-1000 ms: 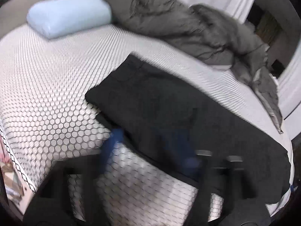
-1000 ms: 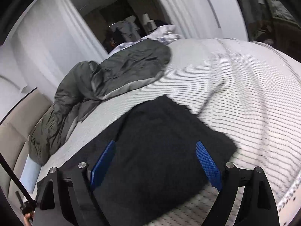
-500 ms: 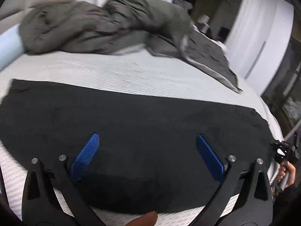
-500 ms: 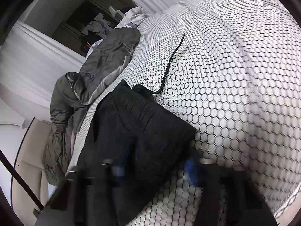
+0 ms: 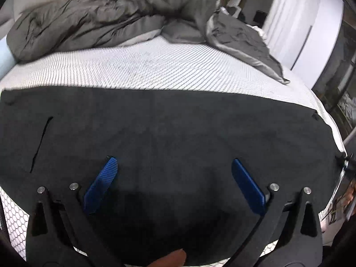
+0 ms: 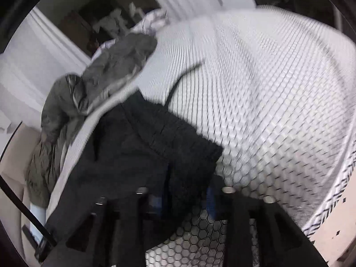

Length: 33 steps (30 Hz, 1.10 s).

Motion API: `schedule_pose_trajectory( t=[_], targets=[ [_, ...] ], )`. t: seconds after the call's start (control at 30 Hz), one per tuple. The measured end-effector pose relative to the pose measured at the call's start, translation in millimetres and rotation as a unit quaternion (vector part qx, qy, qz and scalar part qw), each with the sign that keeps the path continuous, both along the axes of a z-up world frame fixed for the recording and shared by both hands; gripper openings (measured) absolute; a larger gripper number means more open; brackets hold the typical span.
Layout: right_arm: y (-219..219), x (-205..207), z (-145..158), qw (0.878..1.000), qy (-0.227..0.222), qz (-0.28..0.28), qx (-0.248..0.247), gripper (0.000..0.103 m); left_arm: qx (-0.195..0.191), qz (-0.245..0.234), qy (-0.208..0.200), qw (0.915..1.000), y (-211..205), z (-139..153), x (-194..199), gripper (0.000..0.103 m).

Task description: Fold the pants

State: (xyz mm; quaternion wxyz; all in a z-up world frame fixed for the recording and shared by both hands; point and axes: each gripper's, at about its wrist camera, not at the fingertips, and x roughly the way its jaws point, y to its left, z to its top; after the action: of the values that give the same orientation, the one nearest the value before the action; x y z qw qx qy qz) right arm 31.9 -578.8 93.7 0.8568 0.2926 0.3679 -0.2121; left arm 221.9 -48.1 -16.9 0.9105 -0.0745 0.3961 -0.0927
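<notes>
Black pants [image 5: 169, 129] lie folded lengthwise across the near side of a bed. In the left wrist view my left gripper [image 5: 173, 178] hovers open over their middle, its blue fingers [image 5: 101, 184] wide apart and holding nothing. In the right wrist view the pants' waistband end [image 6: 155, 146] lies just ahead, a black drawstring [image 6: 178, 84] trailing onto the mattress. My right gripper [image 6: 184, 198] is low at the waistband's near corner, with cloth between its narrowed fingers. That view is blurred.
The mattress [image 5: 155, 66] has a white cover with a hexagon pattern. A crumpled grey duvet [image 5: 115, 15] lies along the far side. A light blue pillow [image 5: 4, 55] is at the left. The bed edge [image 6: 333, 189] is at the right.
My left gripper has swung from the pants' end to over their middle and come closer. My right gripper has dropped onto the waistband corner and its fingers have narrowed around the cloth.
</notes>
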Motion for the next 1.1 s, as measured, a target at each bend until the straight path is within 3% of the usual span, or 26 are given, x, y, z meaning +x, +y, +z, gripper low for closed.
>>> schedule_pose_trajectory(
  t=[0.07, 0.13, 0.23, 0.3, 0.33, 0.4, 0.53, 0.57, 0.63, 0.73, 0.8, 0.87, 0.93, 1.03, 1.1],
  targets=[
    [14.2, -4.8, 22.0, 0.999, -0.031, 0.002, -0.04, 0.047, 0.008, -0.029, -0.013, 0.9995, -13.7, 5.4, -6.6, 0.102],
    [37.6, -0.2, 38.7, 0.995, -0.05, 0.038, -0.082, 0.052, 0.022, -0.07, -0.022, 0.9971, -40.2, 9.4, -10.8, 0.102],
    [73.0, 17.8, 45.8, 0.986, -0.039, 0.095, -0.13, 0.07, 0.043, -0.149, -0.033, 0.9874, -93.4, 9.8, -20.5, 0.102],
    [98.5, 30.2, 44.6, 0.976, -0.014, 0.126, -0.179, 0.07, 0.058, -0.205, -0.037, 0.9763, -132.8, 7.3, -29.0, 0.102],
    [110.2, 34.8, 45.6, 0.966, 0.012, 0.118, -0.228, 0.07, 0.064, -0.22, -0.037, 0.9727, -144.6, 6.0, -32.9, 0.102],
    [110.1, 30.7, 46.4, 0.958, 0.035, 0.086, -0.27, 0.071, 0.08, -0.247, -0.033, 0.9652, -169.0, 1.7, -39.3, 0.102],
    [95.4, 15.9, 56.1, 0.945, 0.049, 0.019, -0.322, 0.072, 0.081, -0.254, -0.019, 0.9636, -192.9, -5.5, -41.0, 0.102],
    [93.9, 10.9, 58.6, 0.946, 0.035, 0.025, -0.32, 0.072, 0.072, -0.255, -0.012, 0.9641, -194.6, -7.2, -39.6, 0.102],
    [91.2, 4.5, 60.2, 0.961, -0.005, 0.079, -0.267, 0.073, 0.061, -0.257, -0.005, 0.9645, -199.1, -9.1, -39.7, 0.102],
    [102.4, 16.4, 49.9, 0.965, -0.009, 0.147, -0.215, 0.075, 0.04, -0.262, 0.002, 0.9642, -207.3, -9.0, -40.5, 0.102],
    [127.9, 34.6, 35.8, 0.955, 0.007, 0.205, -0.214, 0.075, 0.051, -0.269, 0.016, 0.9618, -219.3, -11.4, -32.1, 0.102],
    [154.0, 48.0, 19.2, 0.941, 0.016, 0.273, -0.201, 0.075, 0.087, -0.275, 0.027, 0.957, -234.6, -19.1, -28.9, 0.102],
    [179.0, 65.2, -2.7, 0.921, 0.044, 0.332, -0.197, 0.075, 0.111, -0.279, 0.03, 0.9535, -241.2, -27.7, -29.1, 0.102],
    [190.2, 80.3, -35.2, 0.896, 0.11, 0.346, -0.256, 0.075, 0.109, -0.277, 0.037, 0.9538, -236.8, -32.3, -27.3, 0.102],
    [174.7, 73.2, -39.6, 0.893, 0.13, 0.316, -0.292, 0.075, 0.107, -0.278, 0.039, 0.9539, -232.0, -33.3, -27.6, 0.103]
  ],
)
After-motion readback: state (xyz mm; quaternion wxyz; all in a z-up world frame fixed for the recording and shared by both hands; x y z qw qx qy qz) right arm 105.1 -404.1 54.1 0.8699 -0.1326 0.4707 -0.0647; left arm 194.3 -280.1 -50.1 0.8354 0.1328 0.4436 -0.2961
